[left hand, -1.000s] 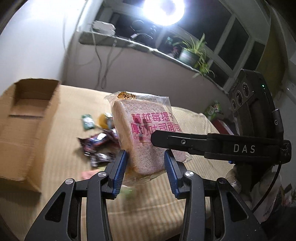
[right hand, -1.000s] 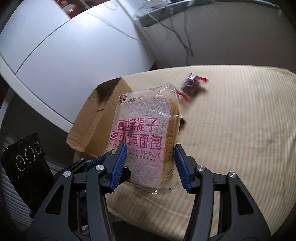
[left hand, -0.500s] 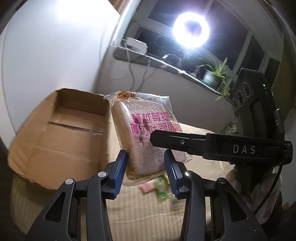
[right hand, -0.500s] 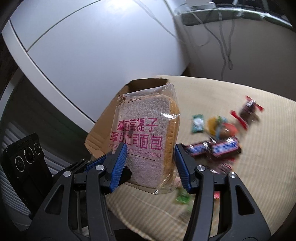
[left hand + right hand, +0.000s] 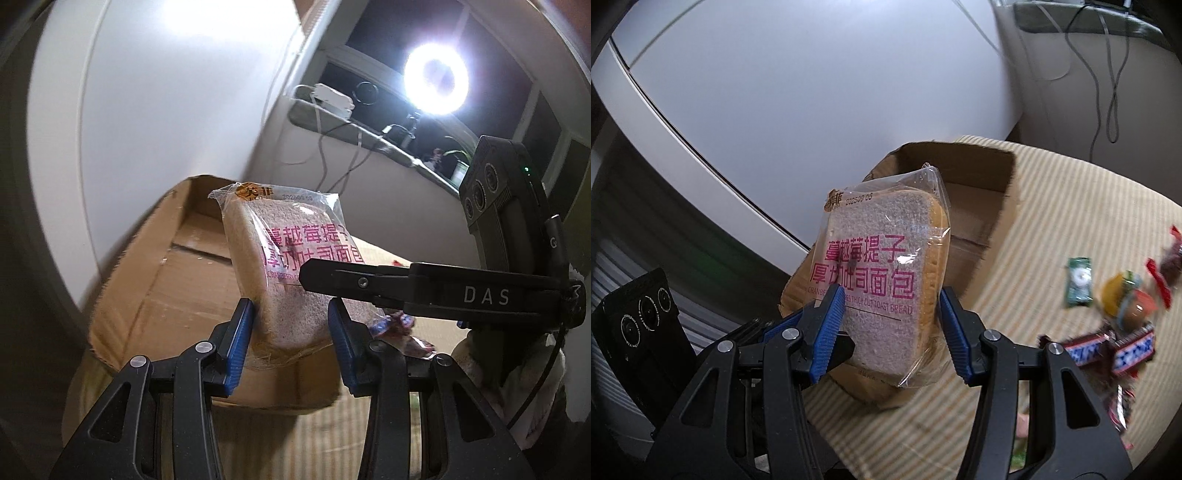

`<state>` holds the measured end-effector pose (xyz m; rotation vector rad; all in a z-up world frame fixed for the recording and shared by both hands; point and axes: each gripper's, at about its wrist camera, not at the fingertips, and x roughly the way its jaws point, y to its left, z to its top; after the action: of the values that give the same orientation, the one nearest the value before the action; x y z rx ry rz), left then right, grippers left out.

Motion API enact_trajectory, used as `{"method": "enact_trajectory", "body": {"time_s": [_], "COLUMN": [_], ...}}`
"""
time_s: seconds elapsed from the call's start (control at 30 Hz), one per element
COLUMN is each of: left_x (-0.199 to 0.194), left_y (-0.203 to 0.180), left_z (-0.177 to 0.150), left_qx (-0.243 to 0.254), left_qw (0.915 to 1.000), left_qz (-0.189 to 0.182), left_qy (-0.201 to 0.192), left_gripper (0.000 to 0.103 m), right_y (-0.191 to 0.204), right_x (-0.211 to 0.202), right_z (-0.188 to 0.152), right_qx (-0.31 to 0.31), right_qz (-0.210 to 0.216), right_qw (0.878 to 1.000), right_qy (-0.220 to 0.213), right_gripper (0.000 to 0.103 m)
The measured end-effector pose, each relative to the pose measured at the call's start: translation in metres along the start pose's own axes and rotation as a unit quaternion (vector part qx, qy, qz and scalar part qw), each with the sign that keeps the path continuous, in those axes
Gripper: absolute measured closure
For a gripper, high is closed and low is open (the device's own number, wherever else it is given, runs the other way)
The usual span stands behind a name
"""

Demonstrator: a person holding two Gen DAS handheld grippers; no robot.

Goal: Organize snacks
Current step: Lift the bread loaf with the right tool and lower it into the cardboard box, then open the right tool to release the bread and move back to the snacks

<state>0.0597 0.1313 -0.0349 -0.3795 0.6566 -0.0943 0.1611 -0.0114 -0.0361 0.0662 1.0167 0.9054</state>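
Gripping one bread pack [image 5: 291, 266] [image 5: 882, 280], both jaws clamped above box rim [image 5: 155, 236].

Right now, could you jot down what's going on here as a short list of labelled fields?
held item: bagged cranberry toast bread
left gripper: closed on the bread
right gripper: closed on the same bread
container: open cardboard box, behind the bread
surface: striped cloth
loose snacks: green sachet, chocolate bars on the cloth

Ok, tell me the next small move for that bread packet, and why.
Probably carry it forward over the open cardboard box and lower it in: both the left tongs and the right tongs grip the cranberry toast bread packet, held upright just before the box.
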Motion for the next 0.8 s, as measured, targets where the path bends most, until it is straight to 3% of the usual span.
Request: {"method": "enact_trajectory", "body": {"time_s": [0.5,0.8], "left_x": [0.018,0.012], "left_y": [0.017,0.018], "left_z": [0.002,0.002], "left_qx": [-0.02,-0.016], "left_qw": [0.9995,0.9991], "left_qz": [0.02,0.04], "left_qy": [0.014,0.006], "left_gripper": [0.063,0.065], "right_y": [0.006,0.003], "right_x": [0.04,0.029], "right_z": [0.007,0.009], "right_qx": [-0.004,-0.009], "right_qz": [0.005,-0.019], "right_qw": [0.999,0.999], "right_qy": [0.032,0.024], "right_gripper": [0.048,0.048]}}
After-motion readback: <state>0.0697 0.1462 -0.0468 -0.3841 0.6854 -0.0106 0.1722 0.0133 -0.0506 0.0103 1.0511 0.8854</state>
